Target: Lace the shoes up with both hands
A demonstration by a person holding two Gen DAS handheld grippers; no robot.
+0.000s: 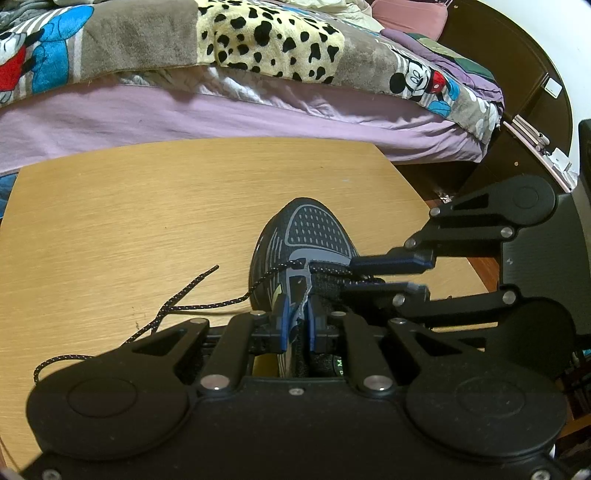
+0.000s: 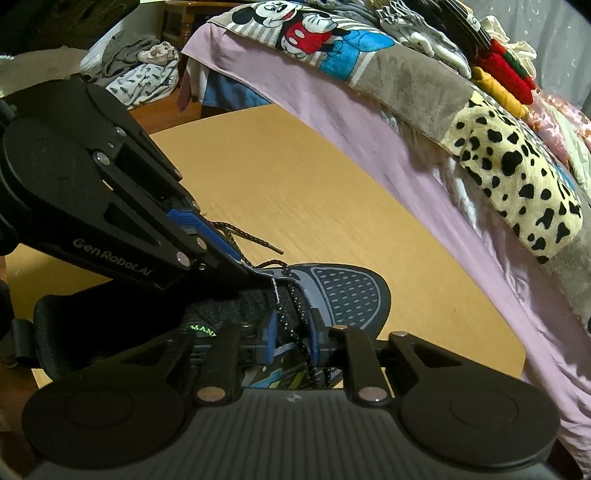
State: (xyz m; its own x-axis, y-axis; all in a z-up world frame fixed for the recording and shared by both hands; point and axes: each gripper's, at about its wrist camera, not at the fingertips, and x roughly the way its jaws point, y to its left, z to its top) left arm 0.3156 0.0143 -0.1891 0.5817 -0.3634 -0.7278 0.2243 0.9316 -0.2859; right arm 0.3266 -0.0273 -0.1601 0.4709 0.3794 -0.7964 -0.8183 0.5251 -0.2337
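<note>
Here the left gripper (image 1: 297, 323) is clamped on the eyelet edge of the shoe (image 1: 314, 229). The right gripper (image 2: 291, 332) has its pads drawn in around the speckled lace (image 2: 301, 334), though contact is unclear. The shoe sits on the wooden table (image 1: 147, 221), toe toward the bed (image 1: 221, 114). Left of the shoe, loose lace trails across the tabletop.

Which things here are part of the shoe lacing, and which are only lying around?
Part of the job:
- shoe
- lace, its loose end trailing on the table
- left tongs, shut on the shoe's eyelet flap
- right tongs, closed around the lace

Only lying around:
- wooden table
- bed with purple sheet
- cartoon blanket
- spotted throw
</note>
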